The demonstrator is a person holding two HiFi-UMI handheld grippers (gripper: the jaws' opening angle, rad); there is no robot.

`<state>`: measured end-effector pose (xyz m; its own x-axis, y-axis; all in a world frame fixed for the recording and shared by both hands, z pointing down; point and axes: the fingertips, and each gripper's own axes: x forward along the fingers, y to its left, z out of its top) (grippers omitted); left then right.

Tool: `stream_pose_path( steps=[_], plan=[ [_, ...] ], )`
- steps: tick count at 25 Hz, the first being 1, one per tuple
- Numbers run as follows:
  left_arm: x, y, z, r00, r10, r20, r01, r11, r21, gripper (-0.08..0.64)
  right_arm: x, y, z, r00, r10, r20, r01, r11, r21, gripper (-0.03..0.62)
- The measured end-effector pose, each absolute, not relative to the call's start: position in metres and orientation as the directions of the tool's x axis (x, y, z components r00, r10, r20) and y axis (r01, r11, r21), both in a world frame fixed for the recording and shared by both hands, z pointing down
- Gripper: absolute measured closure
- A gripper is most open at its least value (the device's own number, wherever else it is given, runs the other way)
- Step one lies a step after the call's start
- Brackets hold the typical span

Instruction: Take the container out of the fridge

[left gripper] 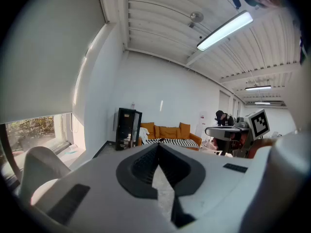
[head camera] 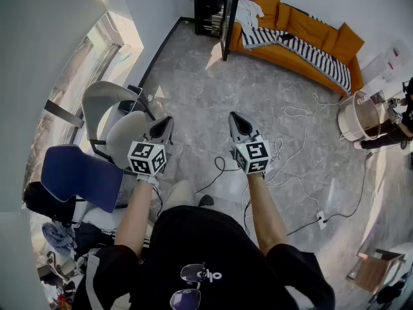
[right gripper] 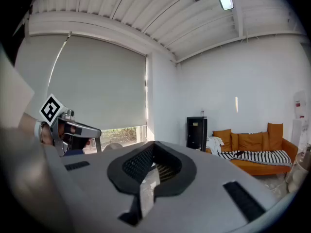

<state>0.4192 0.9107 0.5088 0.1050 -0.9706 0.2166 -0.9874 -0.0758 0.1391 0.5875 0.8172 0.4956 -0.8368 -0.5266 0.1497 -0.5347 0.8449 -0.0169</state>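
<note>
The black fridge point(head camera: 213, 8) stands against the far wall, door open, just beside the orange sofa point(head camera: 303, 34); the container is too far off to make out. My left gripper point(head camera: 164, 123) and right gripper point(head camera: 235, 118) hang level over grey marbled floor point(head camera: 193, 82), both pairs of fingers closed together on nothing. White cables point(head camera: 290, 154) trail on the floor to my right, and a grey chair point(head camera: 119, 124) stands to my left.

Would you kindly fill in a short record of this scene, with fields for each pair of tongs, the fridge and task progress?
left tongs: shut, empty, held out over the floor
right tongs: shut, empty, level with the left
fridge: black, far across the room, beside the orange sofa
container: too far away to make out
task progress: not begun; fridge not yet reached
</note>
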Motion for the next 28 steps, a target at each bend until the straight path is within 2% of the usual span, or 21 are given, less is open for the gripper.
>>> stream_pose_path(
  steps=[7, 13, 21, 28],
  plan=[
    [0.422, 0.894, 0.508, 0.131, -0.969, 0.208, -0.983, -0.1, 0.154, 0.56, 0.585, 0.807, 0.495, -0.831, -0.533, 0.159, -0.54, 0.841, -0.006, 0.584],
    [0.397, 0.864, 0.513, 0.135, -0.97, 0.203, -0.982, -0.105, 0.155, 0.56, 0.558, 0.782, 0.503, -0.834, -0.527, 0.163, -0.536, 0.844, -0.011, 0.584],
    [0.308, 0.77, 0.533, 0.14, -0.97, 0.198, -0.981, -0.109, 0.159, 0.56, 0.474, 0.696, 0.521, -0.829, -0.528, 0.186, -0.538, 0.843, -0.006, 0.584],
    [0.213, 0.685, 0.516, 0.137, -0.975, 0.175, -0.978, -0.104, 0.183, 0.56, 0.391, 0.616, 0.515, -0.818, -0.536, 0.209, -0.55, 0.835, -0.01, 0.584]
  ],
)
